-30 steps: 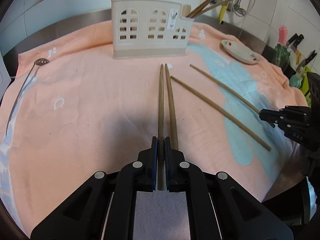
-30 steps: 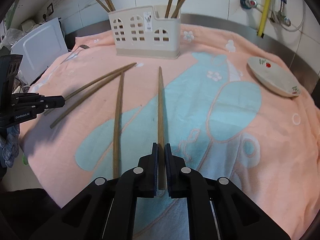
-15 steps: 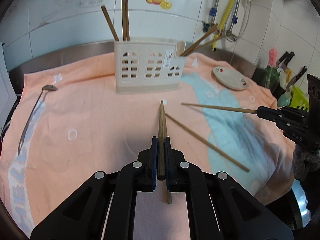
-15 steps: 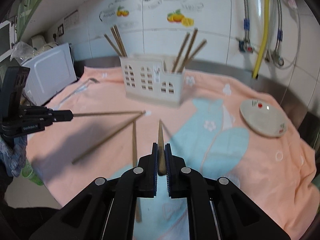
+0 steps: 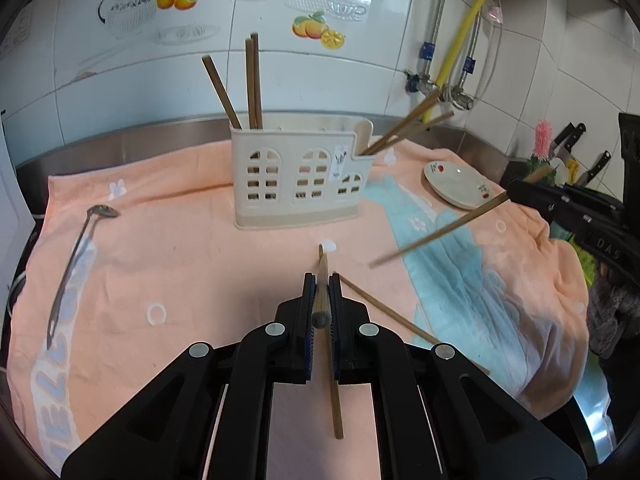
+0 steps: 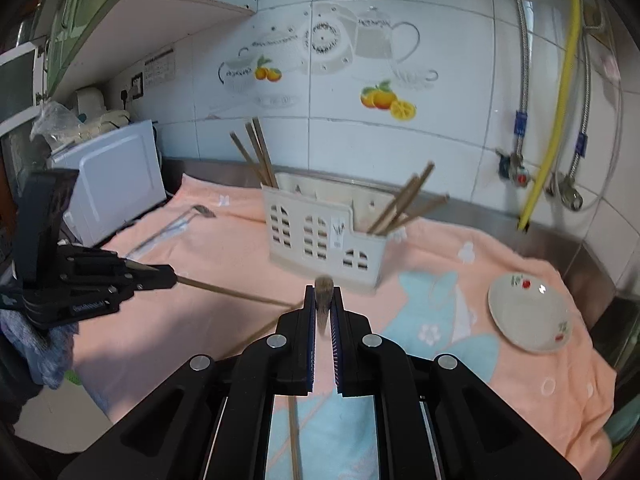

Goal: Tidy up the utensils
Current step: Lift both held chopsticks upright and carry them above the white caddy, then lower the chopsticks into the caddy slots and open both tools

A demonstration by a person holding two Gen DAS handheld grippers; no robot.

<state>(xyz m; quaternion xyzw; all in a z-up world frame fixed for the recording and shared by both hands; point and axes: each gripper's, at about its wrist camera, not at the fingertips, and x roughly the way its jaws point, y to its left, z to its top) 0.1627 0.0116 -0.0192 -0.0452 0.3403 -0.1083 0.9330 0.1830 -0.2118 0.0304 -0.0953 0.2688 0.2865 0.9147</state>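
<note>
Left gripper (image 5: pixel 321 300) clamped on one wooden chopstick (image 5: pixel 322 276), lifted clear of the peach towel (image 5: pixel 180 256) and pointed toward the cream utensil holder (image 5: pixel 300 180). Right gripper (image 6: pixel 323 312) likewise pinched shut on a second chopstick (image 5: pixel 440 232), seen from the left wrist view slanting down in mid-air, its far end well above the cloth. Two more chopsticks left lying on the towel: one (image 5: pixel 335 400) running under the left gripper, another (image 5: pixel 384 312) angled off to its right. Several already standing in the holder's end compartments, at both left and right. A long-handled metal spoon (image 5: pixel 76 256) flat on the towel's left side, a small dish (image 5: pixel 456 188) near the right edge.

Judging by look: light, stiff, slender sticks, smooth enough to pivot or slide in a two-pad pinch. Held close to the thick end here (a long lever hanging forward), so liable to droop or swing if swung fast. Better gripped a little further in from the butt, squarely across the pads, and lowered tip first into a compartment. Holder probably light plastic too, so apt to shift if nudged.
</note>
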